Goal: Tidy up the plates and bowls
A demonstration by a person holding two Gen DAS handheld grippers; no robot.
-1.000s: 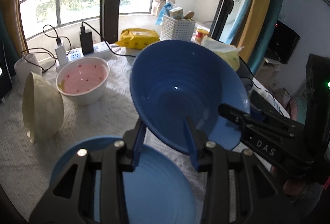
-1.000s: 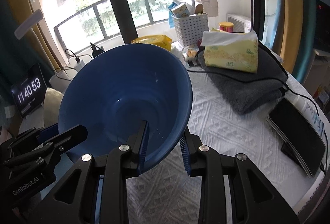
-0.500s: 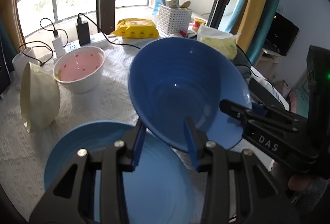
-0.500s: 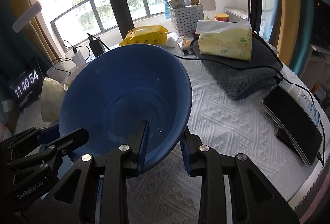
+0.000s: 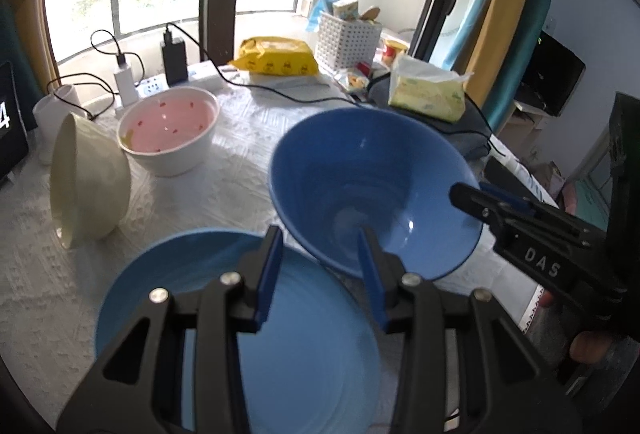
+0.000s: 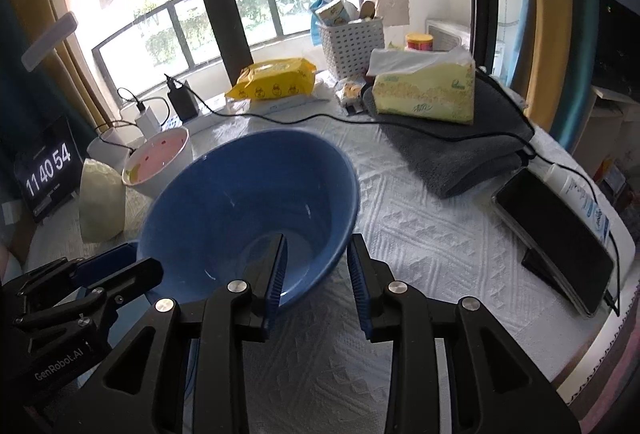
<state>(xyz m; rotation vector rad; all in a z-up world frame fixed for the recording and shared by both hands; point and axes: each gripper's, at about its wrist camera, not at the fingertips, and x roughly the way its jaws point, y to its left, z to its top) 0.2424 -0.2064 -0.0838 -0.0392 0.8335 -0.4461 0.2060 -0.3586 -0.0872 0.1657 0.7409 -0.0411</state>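
A large blue bowl (image 5: 372, 190) is held by its rim from two sides. My left gripper (image 5: 320, 254) straddles its near rim, one finger inside and one outside. My right gripper (image 6: 316, 262) grips the opposite rim the same way; the bowl also shows in the right wrist view (image 6: 248, 202). The bowl hangs tilted, low over the tablecloth, partly over the edge of a blue plate (image 5: 248, 338). A pink-lined white bowl (image 5: 168, 130) and a cream bowl (image 5: 86, 176) lying on its side stand at the left.
A tissue box (image 6: 424, 90) on a grey towel (image 6: 460, 150), a yellow packet (image 6: 272, 78), a white basket (image 6: 352, 42), a power strip with chargers (image 5: 168, 74) and a phone (image 6: 556, 238) ring the table. A clock (image 6: 46, 166) stands far left.
Both grippers have lowered the blue bowl toward the table and levelled it. It has shifted right, baring more of the blue plate.
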